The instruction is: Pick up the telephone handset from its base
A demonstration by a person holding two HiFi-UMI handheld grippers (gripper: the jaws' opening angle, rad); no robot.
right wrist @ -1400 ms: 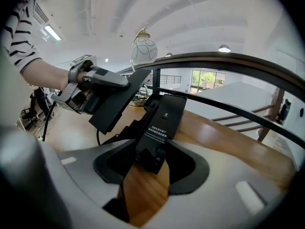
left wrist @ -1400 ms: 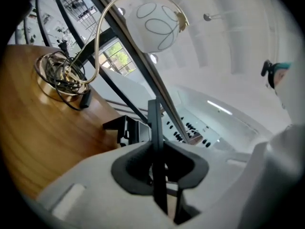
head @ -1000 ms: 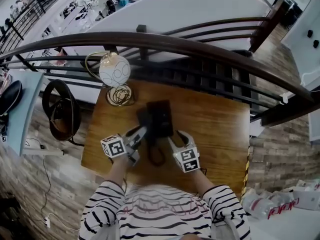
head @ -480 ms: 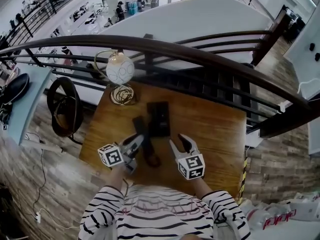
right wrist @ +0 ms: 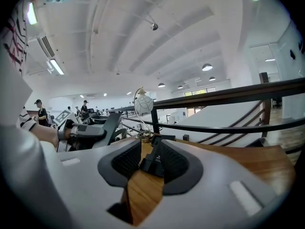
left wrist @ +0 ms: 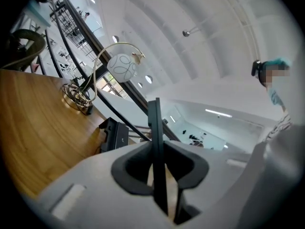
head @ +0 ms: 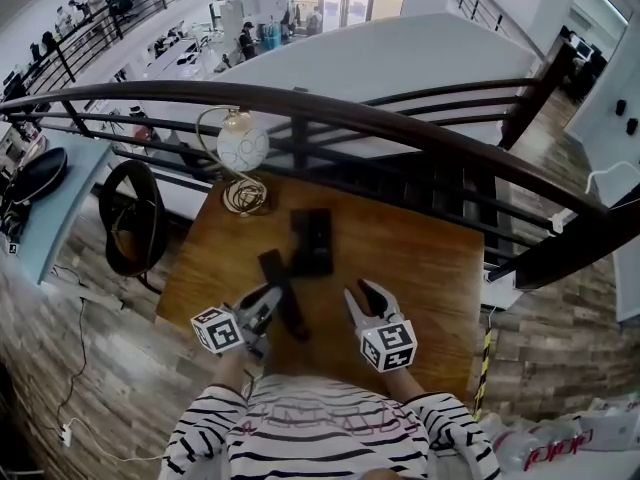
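The black telephone handset (head: 278,278) hangs above the wooden table (head: 420,268), clear of its black base (head: 312,240). My left gripper (head: 268,300) is shut on the handset, which shows as a thin dark bar (left wrist: 155,123) running up between the jaws. The base (left wrist: 114,133) lies beyond it on the table. My right gripper (head: 365,298) hovers to the right of the handset, its jaws closing with nothing between them. In the right gripper view the base (right wrist: 153,160) stands past the right gripper (right wrist: 145,168), and the left gripper holding the handset (right wrist: 110,124) shows at the left.
A globe lamp (head: 243,148) on a gold wire foot stands at the table's far left corner. A dark curved railing (head: 400,128) runs just behind the table. A round dark chair (head: 130,218) sits off the left edge. A striped sleeve (head: 200,438) is at the near edge.
The left gripper has drawn the handset off the base and back towards the person. The right gripper has also pulled back from the base, and its jaws have narrowed.
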